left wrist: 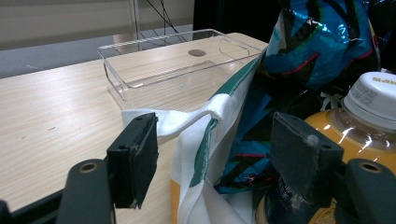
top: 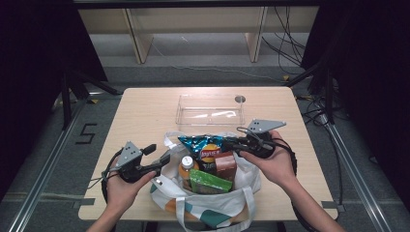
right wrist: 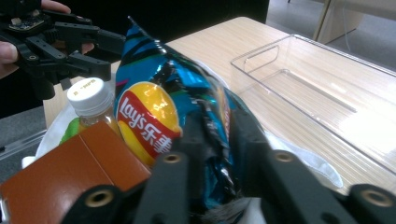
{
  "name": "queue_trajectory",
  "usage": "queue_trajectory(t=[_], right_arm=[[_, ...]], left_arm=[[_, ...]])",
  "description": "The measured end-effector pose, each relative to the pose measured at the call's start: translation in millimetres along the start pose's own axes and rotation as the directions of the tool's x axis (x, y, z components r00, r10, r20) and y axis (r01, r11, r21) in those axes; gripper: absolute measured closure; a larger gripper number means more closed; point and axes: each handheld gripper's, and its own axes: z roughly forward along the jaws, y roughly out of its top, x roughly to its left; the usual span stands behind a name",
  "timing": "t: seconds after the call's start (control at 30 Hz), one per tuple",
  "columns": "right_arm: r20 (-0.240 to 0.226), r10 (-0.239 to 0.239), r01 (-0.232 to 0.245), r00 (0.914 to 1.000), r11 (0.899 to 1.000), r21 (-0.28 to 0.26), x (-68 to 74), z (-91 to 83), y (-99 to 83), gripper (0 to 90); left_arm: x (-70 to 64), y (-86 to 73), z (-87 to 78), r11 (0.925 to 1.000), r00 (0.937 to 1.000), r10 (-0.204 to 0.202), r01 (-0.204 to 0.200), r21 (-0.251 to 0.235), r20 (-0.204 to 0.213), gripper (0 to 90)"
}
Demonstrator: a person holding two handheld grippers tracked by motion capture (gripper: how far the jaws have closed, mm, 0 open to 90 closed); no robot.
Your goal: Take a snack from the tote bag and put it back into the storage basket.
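Landmark: tote, white with teal and orange patches, at the near edge of the table
Chips: blue Lay's bag standing at the back of the tote, top poking above the rim, upright-ish with a lean
Right gripper: at the tote's back right, jaws squeezed narrow on the chips, foil pinched between the pads
Left gripper: at the tote's left rim, jaws spread wide, straddling the tote's edge; one pad outside over the table, the other inside against the bottle, nothing clamped
Strap: white loop off the tote's left rim, running just behind the outside pad
Bottle: orange juice, white cap, upright inside the tote, just in front of the chips
Box: brown, inside the tote, right of the bottle, touching the chips
Pouch: green, lying at the front of the tote, below bottle and box
Bin: clear plastic, behind the tote, near but apart
Hands: one on each gripper, either side of the tote
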Motion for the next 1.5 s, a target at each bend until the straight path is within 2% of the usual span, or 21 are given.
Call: queue_trajectory(t=[0.1, 0.17, 0.27, 0.3, 0.37, 0.4, 0.47, 0.5, 0.53, 0.57, 0.63, 0.7, 0.73, 0.77, 0.8, 0.9, 1.07, 1.1, 1.17, 1.37, 1.5], right_arm=[[-0.014, 0.026, -0.026, 0.9996, 1.000, -0.013, 4.1, 0.7, -0.8, 86.7], [-0.001, -0.008, 0.008, 1.0000, 1.000, -0.016, 3.5, -0.9, 0.0, 88.1], [0.003, -0.006, 0.006, 1.0000, 0.999, -0.033, 5.2, -1.2, 0.3, 89.2], [0.022, -0.009, 0.010, 0.9997, 0.999, -0.044, 5.3, -1.3, 0.1, 89.7], [0.018, 0.018, -0.017, 0.9997, 0.999, -0.045, 8.2, -4.4, 0.2, 90.0], [0.026, -0.006, 0.007, 0.9996, 0.998, -0.067, 6.8, -4.5, 0.9, 90.0], [0.019, 0.014, -0.013, 0.9997, 0.998, -0.063, 9.4, -5.6, 1.3, 90.0], [0.035, -0.016, 0.019, 0.9993, 0.995, -0.102, 8.5, -5.7, 2.8, 90.0], [0.018, -0.012, 0.014, 0.9998, 0.996, -0.084, 8.7, -7.7, 3.9, 90.0], [0.033, 0.004, -0.001, 0.9994, 0.996, -0.092, 9.7, -9.0, 4.2, 90.0], [0.035, 0.023, -0.019, 0.9991, 0.993, -0.113, 11.9, -9.6, 4.8, 90.0], [0.038, 0.005, -0.001, 0.9993, 0.992, -0.125, 10.6, -10.2, 5.4, 90.0], [0.011, 0.010, -0.008, 0.9999, 0.991, -0.132, 10.3, -11.0, 6.9, 90.0], [0.036, 0.005, 0.000, 0.9993, 0.991, -0.135, 10.3, -11.8, 8.0, 90.0], [0.021, 0.012, -0.009, 0.9997, 0.990, -0.138, 10.4, -12.1, 8.5, 90.0], [0.031, 0.008, -0.003, 0.9995, 0.987, -0.158, 10.6, -13.8, 9.6, 90.0], [0.039, 0.019, -0.012, 0.9991, 0.984, -0.176, 12.8, -16.1, 11.3, 90.0], [0.045, -0.008, 0.017, 0.9990, 0.980, -0.196, 11.4, -17.3, 13.5, 90.0], [0.035, 0.025, -0.018, 0.9991, 0.981, -0.193, 13.9, -20.2, 14.5, 90.0], [0.047, 0.002, 0.008, 0.9989, 0.976, -0.216, 13.4, -24.2, 18.1, 90.0], [0.049, 0.025, -0.013, 0.9985, 0.972, -0.236, 13.8, -24.2, 21.1, 90.0]], left_arm=[[-0.7, -0.1, 0.1, 1.0000, 1.0000, -0.008, 0.008, -0.001, 0.000, 32.0], [-0.5, -0.1, 0.1, 1.0000, 1.0000, -0.007, 0.007, -0.001, 0.001, 32.0], [0.8, -0.2, 0.0, 1.0000, 1.0000, 0.006, -0.006, 0.000, 0.001, 32.1], [0.8, -0.3, 0.1, 1.0000, 1.0000, 0.007, -0.007, 0.001, 0.001, 32.1], [0.6, -0.4, 0.1, 1.0000, 1.0000, 0.006, -0.006, 0.002, 0.003, 32.1], [0.6, -0.4, 0.1, 1.0000, 1.0000, 0.006, -0.006, 0.002, 0.003, 32.1], [0.4, -0.5, 0.1, 1.0000, 1.0000, 0.006, -0.006, 0.004, 0.004, 32.1], [0.5, -0.5, 0.2, 0.9999, 0.9999, 0.010, -0.010, 0.004, 0.006, 32.1], [0.0, -0.6, 0.5, 1.0000, 1.0000, 0.005, -0.005, 0.004, 0.004, 32.1], [-1.1, -1.3, 1.1, 0.9999, 0.9998, -0.016, 0.016, 0.000, 0.011, 32.1], [-1.4, -1.4, 1.1, 0.9998, 0.9998, -0.018, 0.018, 0.001, 0.009, 32.1], [-1.2, -1.2, 0.8, 0.9999, 0.9999, -0.013, 0.013, 0.005, 0.004, 32.2], [-1.2, -1.0, 1.0, 1.0000, 1.0000, -0.007, 0.007, 0.004, 0.003, 32.2], [-1.3, -0.9, 0.9, 1.0000, 1.0000, -0.009, 0.009, 0.004, 0.003, 32.2], [-1.6, -1.2, 1.3, 0.9998, 0.9998, -0.020, 0.020, -0.003, 0.009, 32.3], [0.1, -0.4, 0.5, 1.0000, 1.0000, 0.003, -0.003, -0.001, 0.003, 32.2], [-0.3, -0.9, 0.3, 1.0000, 1.0000, -0.008, 0.008, 0.000, 0.002, 32.2], [0.1, -0.6, 0.4, 1.0000, 1.0000, 0.001, -0.001, -0.001, 0.003, 32.2], [-0.1, -0.7, 0.6, 1.0000, 1.0000, 0.003, -0.003, 0.001, 0.004, 32.4], [-1.1, -1.2, 1.1, 0.9999, 0.9999, -0.010, 0.010, 0.004, 0.001, 32.9], [-0.7, -1.8, 1.6, 0.9999, 0.9999, -0.010, 0.010, 0.005, 0.002, 32.9]])
